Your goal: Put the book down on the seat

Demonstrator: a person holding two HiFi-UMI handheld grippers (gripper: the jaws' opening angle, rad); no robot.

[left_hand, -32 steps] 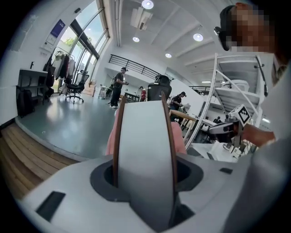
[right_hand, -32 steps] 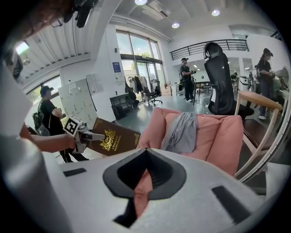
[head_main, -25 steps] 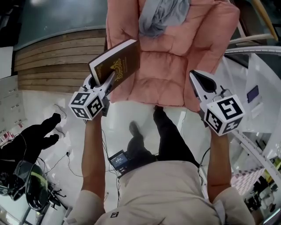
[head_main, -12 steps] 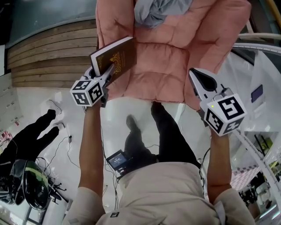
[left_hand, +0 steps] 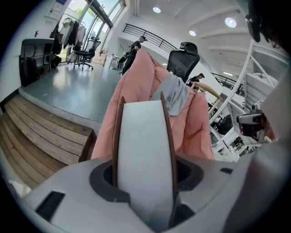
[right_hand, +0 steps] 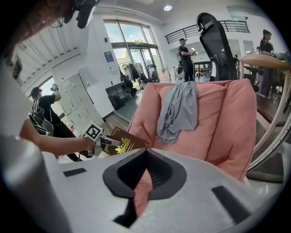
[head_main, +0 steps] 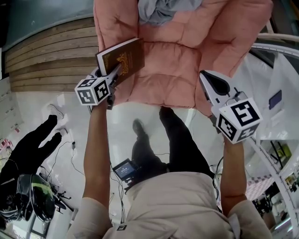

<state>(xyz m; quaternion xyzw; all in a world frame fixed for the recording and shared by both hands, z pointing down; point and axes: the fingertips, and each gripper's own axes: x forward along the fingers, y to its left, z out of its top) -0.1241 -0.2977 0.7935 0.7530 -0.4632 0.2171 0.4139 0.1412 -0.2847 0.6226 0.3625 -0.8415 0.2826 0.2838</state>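
A brown book (head_main: 122, 58) with a gold emblem hangs tilted over the left front corner of the pink cushioned seat (head_main: 163, 74). My left gripper (head_main: 113, 73) is shut on its lower edge. In the left gripper view the book's white page edge (left_hand: 144, 145) fills the space between the jaws, with the pink chair (left_hand: 136, 91) behind it. My right gripper (head_main: 211, 84) is shut and holds nothing, hovering at the seat's right front corner. The right gripper view shows the book (right_hand: 120, 144), the left gripper (right_hand: 103, 144) and the chair (right_hand: 218, 123). A grey cloth (head_main: 159, 9) drapes over the backrest.
Wooden steps (head_main: 46, 56) lie left of the chair. A white curved frame (head_main: 275, 51) stands on the right. Cables and a small black device (head_main: 125, 169) lie on the floor by my feet. A person in black (head_main: 28, 149) is at the left, and a black office chair (right_hand: 213, 41) stands behind.
My left gripper has carried the book slightly forward and up over the seat's left front corner. The right gripper has hardly moved.
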